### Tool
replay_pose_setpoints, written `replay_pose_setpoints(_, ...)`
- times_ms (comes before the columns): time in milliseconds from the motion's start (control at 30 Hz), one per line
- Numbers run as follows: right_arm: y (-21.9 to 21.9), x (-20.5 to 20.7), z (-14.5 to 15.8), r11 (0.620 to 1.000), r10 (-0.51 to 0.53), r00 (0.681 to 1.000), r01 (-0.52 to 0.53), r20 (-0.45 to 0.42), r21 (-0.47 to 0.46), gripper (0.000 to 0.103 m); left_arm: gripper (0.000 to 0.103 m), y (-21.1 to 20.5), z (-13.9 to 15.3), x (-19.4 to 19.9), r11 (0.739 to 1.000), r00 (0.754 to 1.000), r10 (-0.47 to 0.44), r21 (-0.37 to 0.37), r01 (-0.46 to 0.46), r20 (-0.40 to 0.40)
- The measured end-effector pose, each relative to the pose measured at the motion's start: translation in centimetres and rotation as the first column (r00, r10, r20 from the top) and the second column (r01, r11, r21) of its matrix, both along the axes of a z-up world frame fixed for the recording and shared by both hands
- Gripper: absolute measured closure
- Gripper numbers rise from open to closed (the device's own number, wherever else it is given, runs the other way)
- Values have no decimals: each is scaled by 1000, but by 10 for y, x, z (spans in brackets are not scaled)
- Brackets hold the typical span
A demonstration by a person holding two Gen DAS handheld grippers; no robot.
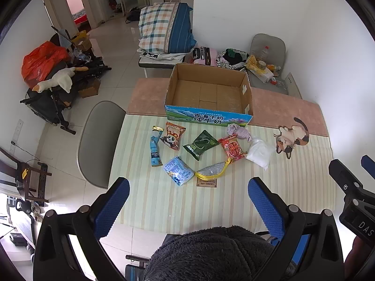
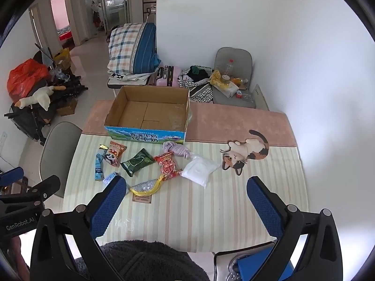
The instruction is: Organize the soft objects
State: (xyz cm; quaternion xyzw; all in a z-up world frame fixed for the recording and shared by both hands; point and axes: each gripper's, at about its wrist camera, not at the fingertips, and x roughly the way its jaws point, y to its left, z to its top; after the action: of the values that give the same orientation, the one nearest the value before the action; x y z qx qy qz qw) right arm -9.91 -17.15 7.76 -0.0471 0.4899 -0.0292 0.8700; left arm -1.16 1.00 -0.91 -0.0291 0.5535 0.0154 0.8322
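An open cardboard box (image 1: pixel 208 93) (image 2: pixel 150 114) stands at the back of the table. In front of it lie soft packets: a panda snack bag (image 1: pixel 173 135) (image 2: pixel 114 155), a blue tube pack (image 1: pixel 155 148) (image 2: pixel 99 166), a green pouch (image 1: pixel 201 144) (image 2: pixel 138 162), a red packet (image 1: pixel 232 149) (image 2: pixel 168 166), a light blue packet (image 1: pixel 178 170), a silver-yellow pouch (image 1: pixel 212 169) (image 2: pixel 146 186), a white bag (image 1: pixel 260 151) (image 2: pixel 199 169) and a lilac cloth (image 1: pixel 239 132) (image 2: pixel 177 149). My left gripper (image 1: pixel 188 199) is open and empty above the near table edge. My right gripper (image 2: pixel 186 196) is open and empty too.
A striped mat (image 1: pixel 187 201) (image 2: pixel 211 210) covers the table, with a cat-shaped coaster (image 1: pixel 293 137) (image 2: pixel 246 154) at the right and a small wooden tag (image 1: pixel 206 183) (image 2: pixel 141 198). A grey chair (image 1: pixel 98 140) (image 2: pixel 56 154) stands at the left. Dark fleece (image 1: pixel 211 253) lies below the grippers.
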Motion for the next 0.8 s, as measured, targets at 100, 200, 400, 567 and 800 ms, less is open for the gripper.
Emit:
replay_pose_setpoints(100, 1, 0, 0, 1000, 1, 1000, -1, -4, 1, 0, 0, 0, -1, 0, 1000, 1000, -5, 1, 5, -2)
replay_pose_setpoints(200, -1, 4, -2, 1000, 0, 1000, 0, -9, 1, 0, 0, 0, -3, -2, 1000, 1000, -10, 6, 10, -6)
replay_pose_setpoints(400, -1, 4, -4, 1000, -3, 1000, 3, -12, 4, 0, 0, 0, -1, -4, 1000, 1000, -14, 10, 14, 3)
replay_pose_setpoints(567, -1, -1, -6, 1000, -7, 999, 8, -32, 20, 0, 0, 3, 2, -6, 1000, 1000, -20, 16, 21, -11)
replay_pose_setpoints(800, -1, -4, -1, 1000, -2, 1000, 3, -24, 15, 0, 0, 4, 7, -11, 1000, 1000, -23, 7, 23, 5)
